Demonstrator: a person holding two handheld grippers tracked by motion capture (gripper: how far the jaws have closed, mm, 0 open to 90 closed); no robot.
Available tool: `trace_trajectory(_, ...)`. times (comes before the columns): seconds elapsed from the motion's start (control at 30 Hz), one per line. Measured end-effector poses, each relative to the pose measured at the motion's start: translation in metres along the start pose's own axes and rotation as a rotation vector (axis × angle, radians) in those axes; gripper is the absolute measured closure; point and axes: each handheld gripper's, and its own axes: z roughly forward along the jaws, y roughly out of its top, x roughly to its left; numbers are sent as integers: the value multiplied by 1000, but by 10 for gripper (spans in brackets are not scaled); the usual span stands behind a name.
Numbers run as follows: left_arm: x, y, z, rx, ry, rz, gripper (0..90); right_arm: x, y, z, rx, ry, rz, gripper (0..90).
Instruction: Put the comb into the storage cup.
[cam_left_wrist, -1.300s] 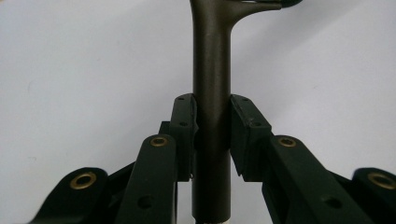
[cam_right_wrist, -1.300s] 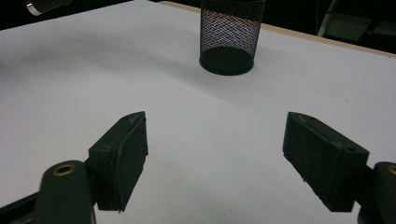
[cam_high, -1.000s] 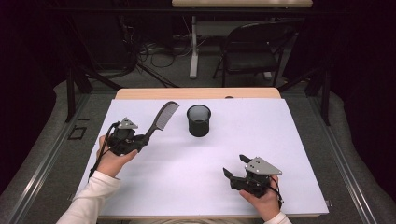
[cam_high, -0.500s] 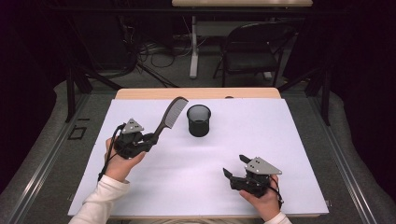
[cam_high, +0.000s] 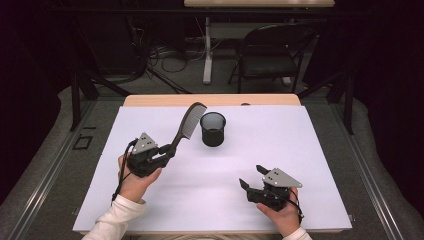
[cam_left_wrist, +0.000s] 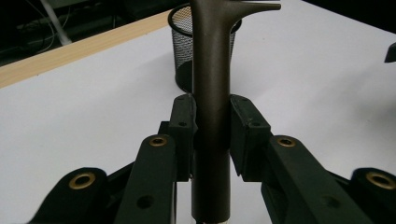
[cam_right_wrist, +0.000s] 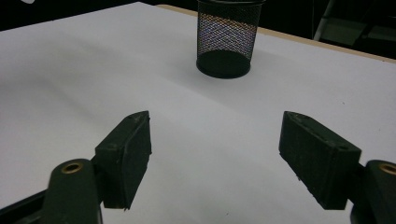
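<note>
One mesh cup (cam_high: 213, 129), comb (cam_high: 186, 126) pinched in left tongs (cam_high: 167, 152), right tongs (cam_high: 251, 176) spread.

Comb (cam_high: 186, 125): dark brown-black plastic, long straight handle, teeth on the wider far end. Held off the table, tilted up and away, toothed end highest and just left of the cup rim, not touching it. Handle (cam_left_wrist: 211, 116) is clamped between two black pads, running straight up the middle of the left gripper view.

Cup (cam_high: 213, 129): black wire-mesh pen holder, round, upright, open top, solid dark base. Stands on the white table cover, centre-back, looks empty (cam_right_wrist: 225, 39).
</note>
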Motion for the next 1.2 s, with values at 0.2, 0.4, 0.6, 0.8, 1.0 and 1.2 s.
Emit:
trace_trajectory(0.2,-9,-8,2,-31,-14,-2,723,-2,0,0,-8,6,26,266)
trace_trajectory(0.4,-14,-19,5,-45,-18,-16,723,-2,2,-2,8,30,63,291)
trace_trajectory(0.6,-18,-26,7,-61,-3,-33,723,-1,4,-5,2,35,80,311)
trace_trajectory(0.8,-19,-31,8,-68,4,-46,723,-1,5,-4,3,31,81,324)
trace_trajectory(1.0,-20,-35,8,-77,14,-46,723,-1,9,-3,-11,49,97,321)
trace_trajectory(1.2,-23,-37,7,-83,26,-37,723,-2,18,1,-26,101,155,307)
